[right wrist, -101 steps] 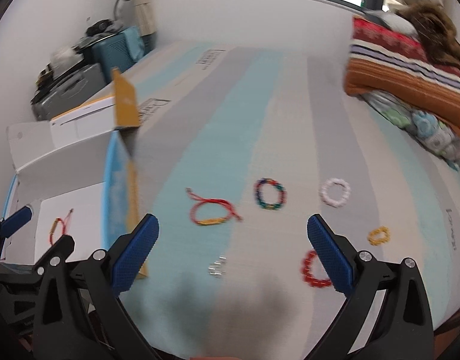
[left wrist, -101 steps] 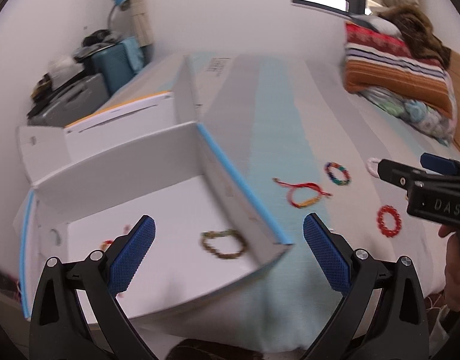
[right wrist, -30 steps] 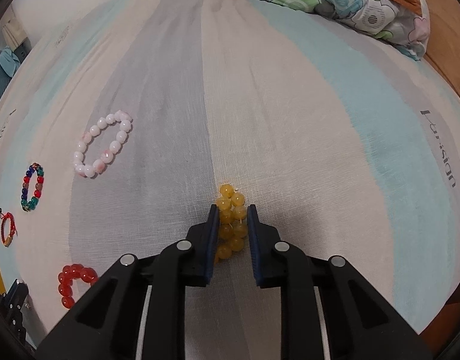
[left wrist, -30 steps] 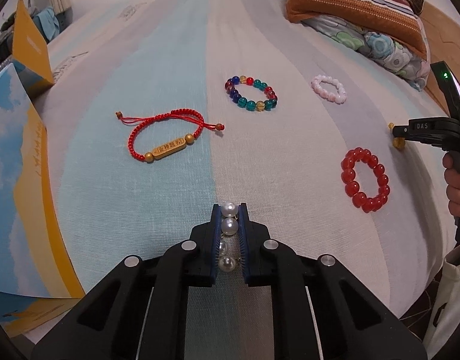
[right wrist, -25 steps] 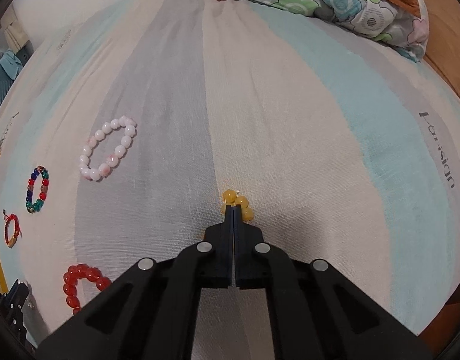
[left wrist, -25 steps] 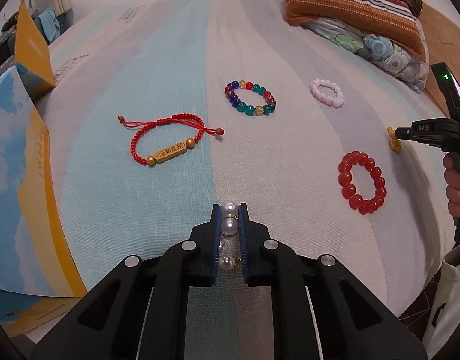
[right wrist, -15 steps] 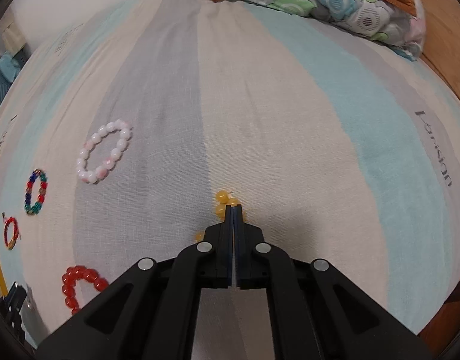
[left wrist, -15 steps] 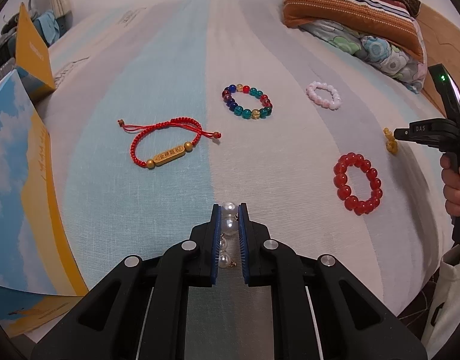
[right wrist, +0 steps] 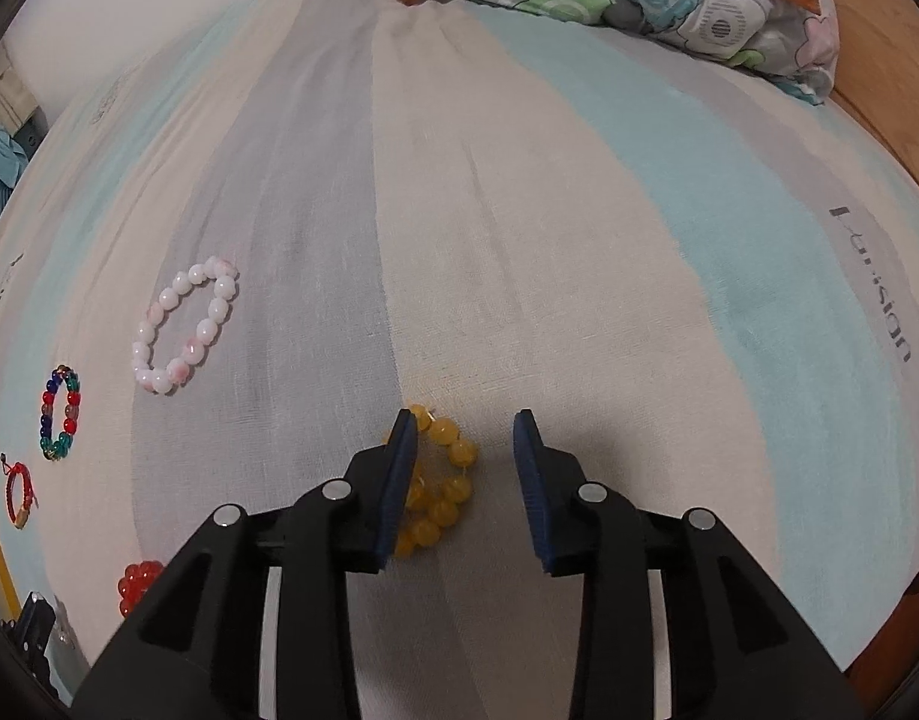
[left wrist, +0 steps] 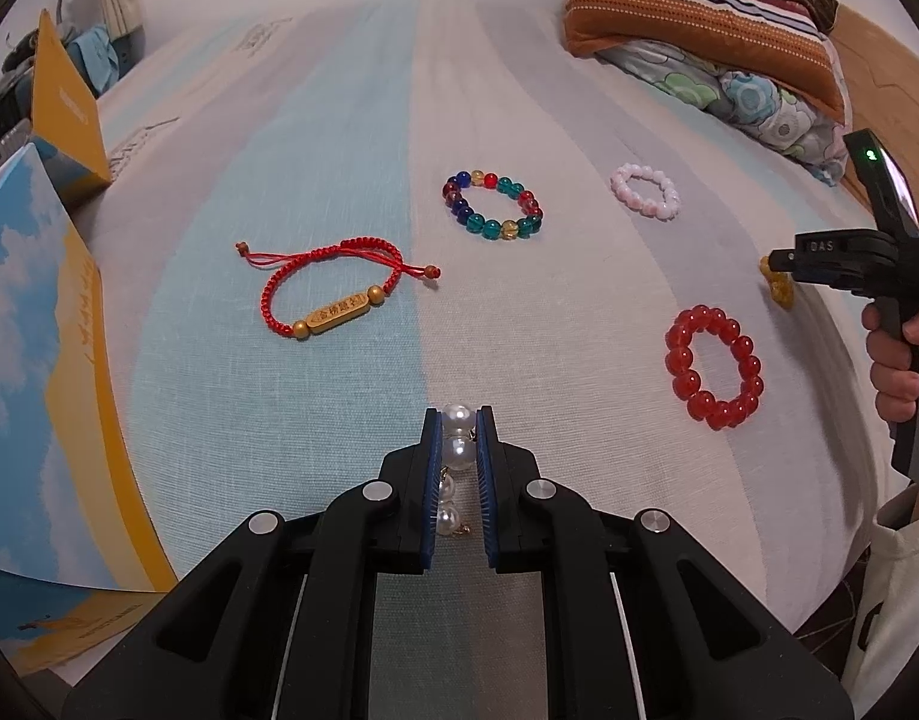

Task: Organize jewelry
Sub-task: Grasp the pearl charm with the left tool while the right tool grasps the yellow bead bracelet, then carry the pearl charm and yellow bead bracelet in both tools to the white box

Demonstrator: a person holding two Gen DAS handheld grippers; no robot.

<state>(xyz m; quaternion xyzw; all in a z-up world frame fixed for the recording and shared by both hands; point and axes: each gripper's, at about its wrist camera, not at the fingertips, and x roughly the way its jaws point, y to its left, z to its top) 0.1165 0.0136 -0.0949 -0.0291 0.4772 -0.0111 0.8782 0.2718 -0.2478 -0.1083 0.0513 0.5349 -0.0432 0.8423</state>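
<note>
My left gripper (left wrist: pixel 458 414) is shut on a pearl strand (left wrist: pixel 458 450), held just above the striped bedsheet. My right gripper (right wrist: pixel 464 423) is open; a yellow bead bracelet (right wrist: pixel 438 480) lies on the sheet between its fingers, against the left finger. It also shows in the left wrist view (left wrist: pixel 780 291) by the right gripper. On the sheet lie a red cord bracelet with a gold bar (left wrist: pixel 333 294), a multicolour bead bracelet (left wrist: pixel 492 206), a pink-white bead bracelet (left wrist: pixel 644 189) and a red bead bracelet (left wrist: pixel 714 367).
An open cardboard box with blue and orange flaps (left wrist: pixel 33 312) stands at the left edge of the bed. Folded blankets and a floral pillow (left wrist: pixel 699 42) are stacked at the far right. A wooden bed frame (right wrist: pixel 879 60) runs along the right side.
My right gripper was shut at the yellow bracelet and has now opened, leaving the bracelet on the sheet. My left gripper stays shut on the pearls and has lifted back slightly.
</note>
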